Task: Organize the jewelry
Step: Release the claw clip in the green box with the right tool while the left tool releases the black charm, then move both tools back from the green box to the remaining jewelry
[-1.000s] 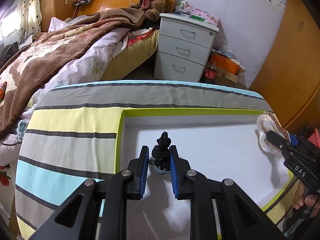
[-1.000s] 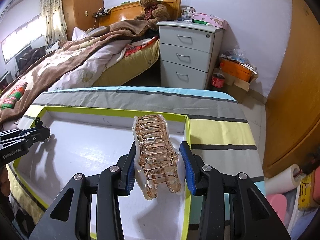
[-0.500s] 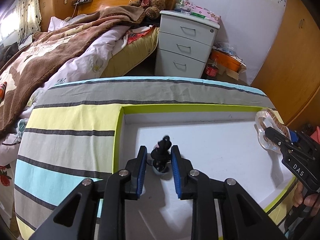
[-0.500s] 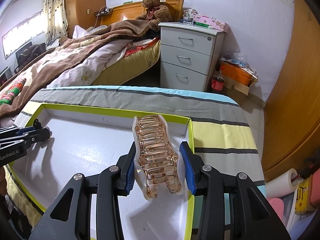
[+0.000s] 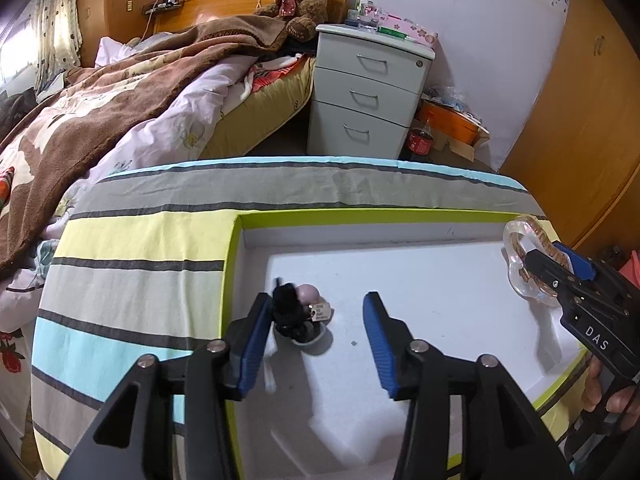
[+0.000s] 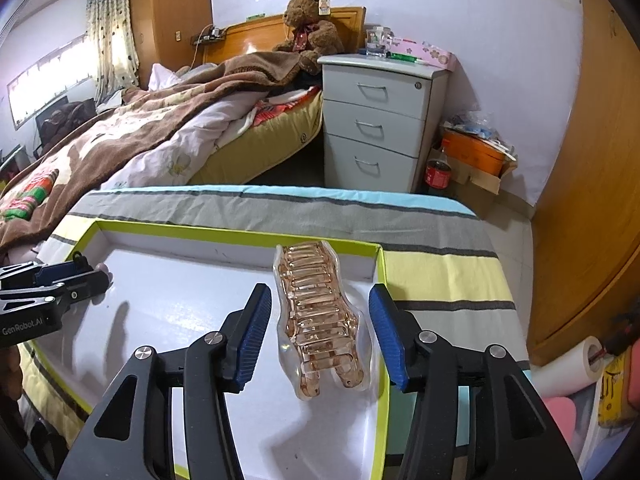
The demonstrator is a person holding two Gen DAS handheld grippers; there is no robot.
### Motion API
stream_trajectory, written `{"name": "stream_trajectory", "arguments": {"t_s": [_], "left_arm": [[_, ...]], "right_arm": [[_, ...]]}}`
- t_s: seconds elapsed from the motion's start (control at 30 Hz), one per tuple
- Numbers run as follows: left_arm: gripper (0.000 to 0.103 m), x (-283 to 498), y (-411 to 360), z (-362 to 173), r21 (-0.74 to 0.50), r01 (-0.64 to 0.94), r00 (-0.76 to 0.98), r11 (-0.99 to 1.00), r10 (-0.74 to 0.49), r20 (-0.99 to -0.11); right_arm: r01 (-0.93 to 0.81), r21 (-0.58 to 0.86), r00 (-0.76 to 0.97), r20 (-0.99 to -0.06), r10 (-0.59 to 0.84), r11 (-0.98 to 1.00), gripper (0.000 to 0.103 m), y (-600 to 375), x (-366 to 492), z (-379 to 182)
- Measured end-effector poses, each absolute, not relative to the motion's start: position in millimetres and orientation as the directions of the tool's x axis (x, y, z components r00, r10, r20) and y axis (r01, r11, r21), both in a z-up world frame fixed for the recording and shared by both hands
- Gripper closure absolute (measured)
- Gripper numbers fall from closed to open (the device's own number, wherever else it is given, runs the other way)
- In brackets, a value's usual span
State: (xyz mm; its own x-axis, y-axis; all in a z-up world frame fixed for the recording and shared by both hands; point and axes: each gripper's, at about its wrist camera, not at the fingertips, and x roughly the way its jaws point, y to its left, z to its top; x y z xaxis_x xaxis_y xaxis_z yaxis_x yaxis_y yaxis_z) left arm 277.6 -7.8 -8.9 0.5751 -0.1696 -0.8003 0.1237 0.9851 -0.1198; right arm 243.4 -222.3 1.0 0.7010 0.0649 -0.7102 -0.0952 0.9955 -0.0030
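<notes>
Release looks like the step in hand: with both jaws wide, the left gripper should lift straight off the black hair tie near the tray's left edge, the right gripper off the amber claw clip by its right edge.

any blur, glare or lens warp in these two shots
Left wrist view: strong fisheye bowing of the striped cloth, dark corners, soft shadows on the white tray, and a smeared black hair accessory beside the left hand-held gripper. Right wrist view: same warp, blown-out window, and small glints on the clear hair claw lying between the open right hand-held gripper.
</notes>
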Motion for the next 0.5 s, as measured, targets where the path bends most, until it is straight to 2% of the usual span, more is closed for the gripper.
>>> {"name": "stream_trajectory", "arguments": {"t_s": [0.5], "left_arm": [[0.048,245,-1,14,-0.128,0.119,0.61,0.985,-0.174,-0.773]], "right_arm": [[-0.093,0.027,0.749,-0.656,0.088,0.995,0.047,-220,207,31]]}}
